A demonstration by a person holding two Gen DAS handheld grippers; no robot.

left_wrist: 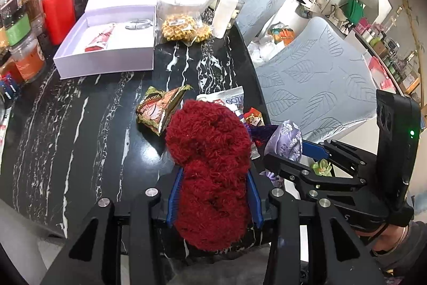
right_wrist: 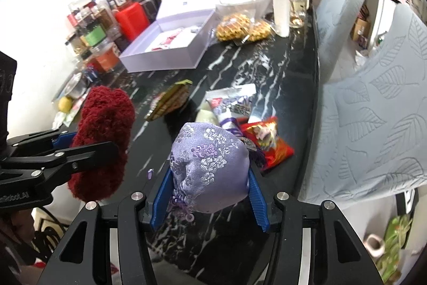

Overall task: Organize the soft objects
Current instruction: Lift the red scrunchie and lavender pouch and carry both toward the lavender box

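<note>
My left gripper (left_wrist: 213, 194) is shut on a fluffy dark red soft object (left_wrist: 210, 172) and holds it above the black marble table (left_wrist: 80, 124). It also shows at the left of the right wrist view (right_wrist: 102, 140). My right gripper (right_wrist: 209, 191) is shut on a lilac embroidered silk pouch (right_wrist: 210, 164), held above the table near its right edge. The pouch (left_wrist: 287, 140) and the right gripper (left_wrist: 296, 159) show at the right of the left wrist view, just beside the red object.
Snack packets lie ahead: a gold-brown one (left_wrist: 160, 108), a white-purple one (right_wrist: 232, 103), a red one (right_wrist: 267, 143). An open lilac gift box (left_wrist: 112, 42), bagged waffles (left_wrist: 184, 28), a white bottle (left_wrist: 225, 7) and jars (left_wrist: 26, 44) stand further back. Pale blue chairs (left_wrist: 315, 82) line the right.
</note>
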